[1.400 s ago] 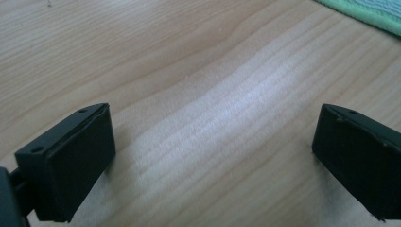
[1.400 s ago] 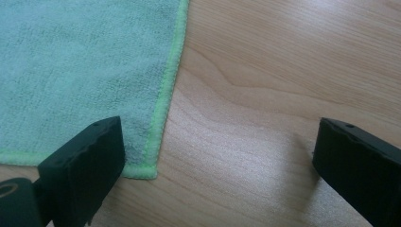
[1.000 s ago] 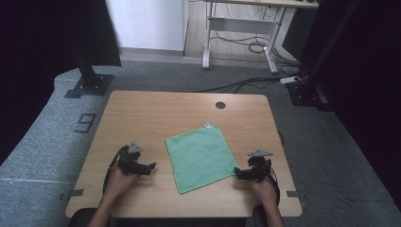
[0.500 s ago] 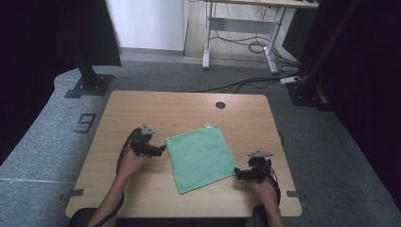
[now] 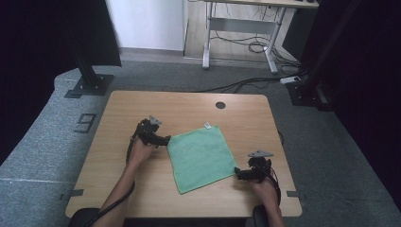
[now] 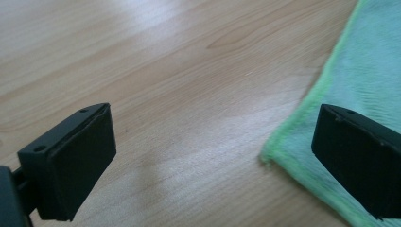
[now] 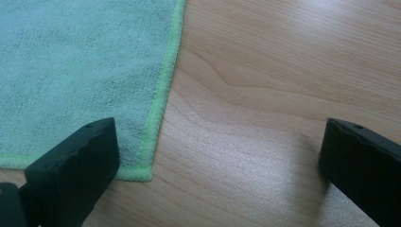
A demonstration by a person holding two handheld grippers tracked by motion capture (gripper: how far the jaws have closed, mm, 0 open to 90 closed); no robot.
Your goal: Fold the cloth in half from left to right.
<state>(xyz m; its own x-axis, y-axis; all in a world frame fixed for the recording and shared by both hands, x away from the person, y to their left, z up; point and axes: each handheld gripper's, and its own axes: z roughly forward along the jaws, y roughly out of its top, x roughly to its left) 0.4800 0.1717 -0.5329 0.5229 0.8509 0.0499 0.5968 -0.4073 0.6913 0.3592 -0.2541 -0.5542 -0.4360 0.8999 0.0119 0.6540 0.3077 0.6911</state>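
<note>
Having advanced, left gripper (image 5: 166,140) now reaches green cloth (image 5: 200,156) corner.

Mint-green cloth (image 5: 200,158) with brighter green hem; light woodgrain table (image 5: 118,184).

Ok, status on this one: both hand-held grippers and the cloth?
Left hand-held gripper open at the green cloth's left corner. Right hand-held gripper open at its right corner. Cloth flat on the table, ungrasped. Nothing in the way.
</note>
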